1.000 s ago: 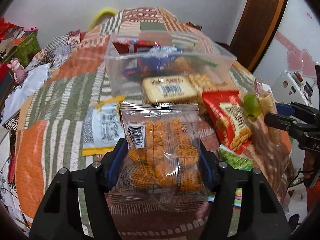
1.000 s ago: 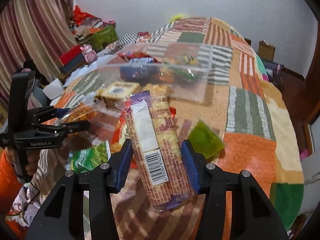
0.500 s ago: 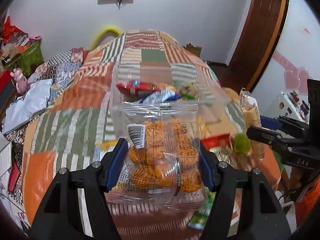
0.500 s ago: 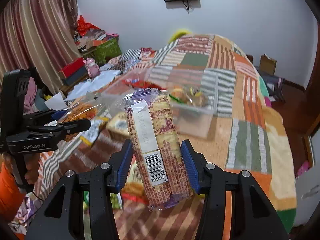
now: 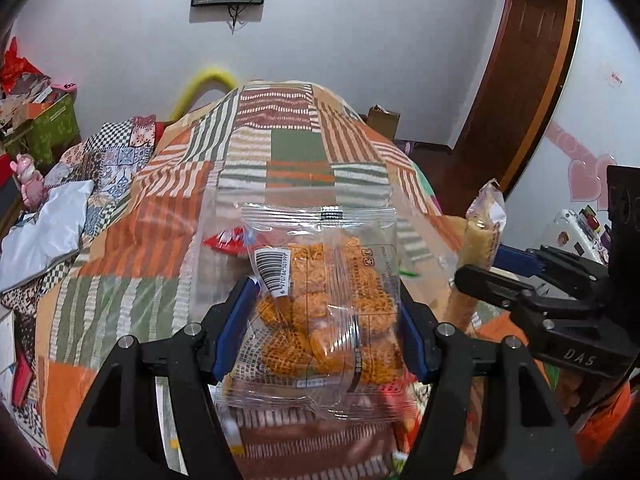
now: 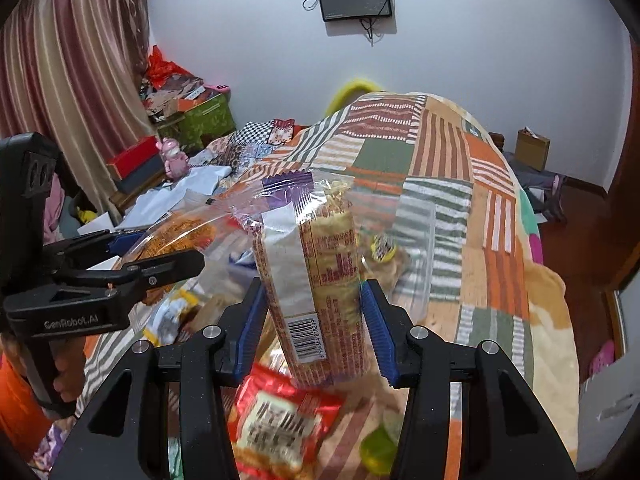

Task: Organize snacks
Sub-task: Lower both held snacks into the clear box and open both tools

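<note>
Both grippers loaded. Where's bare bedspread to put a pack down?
Free: quilt right of the clear bin, out to the bed edge; also the quilt left of the bin in the left wrist view. Crowded: the red packet and green pack lie under the right gripper.

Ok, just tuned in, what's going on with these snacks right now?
A person is sorting snacks over a patchwork quilt. The left tongs grip a clear bag of orange crackers, held up. The right tongs grip a long biscuit pack. A clear bin with a few snacks inside sits ahead; more packets lie loose below.
</note>
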